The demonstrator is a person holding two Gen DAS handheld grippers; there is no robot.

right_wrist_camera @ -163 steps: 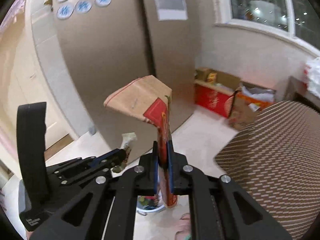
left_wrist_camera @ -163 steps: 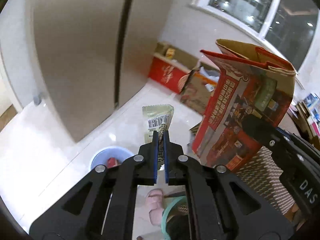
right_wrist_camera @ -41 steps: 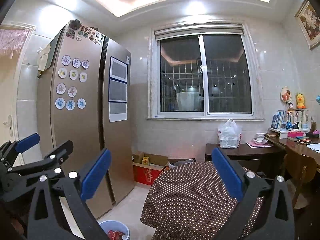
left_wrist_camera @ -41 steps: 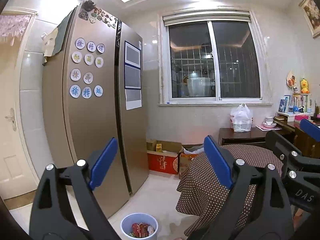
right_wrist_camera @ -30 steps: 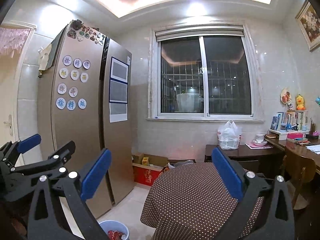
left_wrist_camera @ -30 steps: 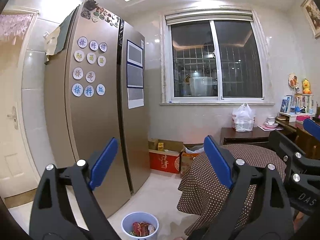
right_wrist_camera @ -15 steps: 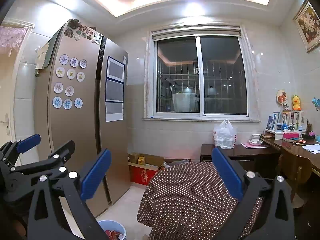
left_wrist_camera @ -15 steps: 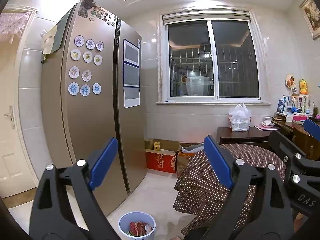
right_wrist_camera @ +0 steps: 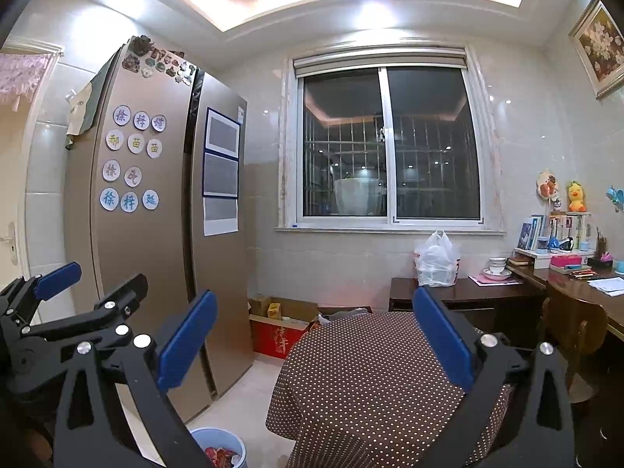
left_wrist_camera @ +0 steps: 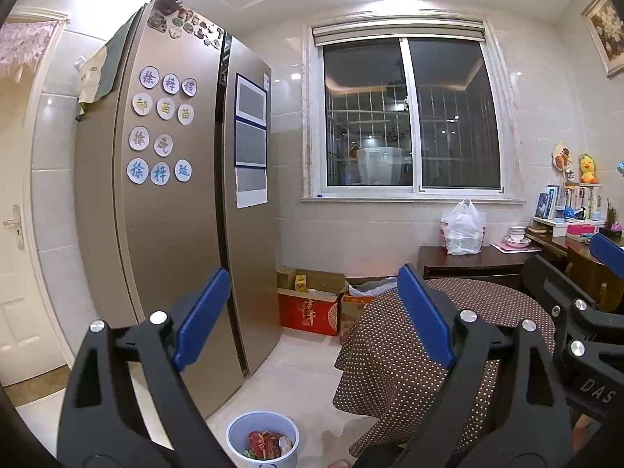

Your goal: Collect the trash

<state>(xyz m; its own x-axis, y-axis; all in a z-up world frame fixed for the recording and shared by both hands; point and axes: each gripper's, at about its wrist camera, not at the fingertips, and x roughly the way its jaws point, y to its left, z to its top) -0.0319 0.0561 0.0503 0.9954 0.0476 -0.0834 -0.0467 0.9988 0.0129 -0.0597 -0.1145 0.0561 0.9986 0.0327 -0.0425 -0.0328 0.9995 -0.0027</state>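
Trash [left_wrist_camera: 265,444] lies in the bin [left_wrist_camera: 238,435] (collection appears complete); left gripper [left_wrist_camera: 312,319] and right gripper [right_wrist_camera: 312,339] stand apart, empty.

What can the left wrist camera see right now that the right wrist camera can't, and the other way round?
Only the left wrist view shows the whole open top of the trash bin, with wrappers inside. Only the right wrist view shows the wooden chair and the papers on the desk. Both show the fridge, the window, the white plastic bag, the polka-dot table, and open, empty tongs: left tongs, right tongs.
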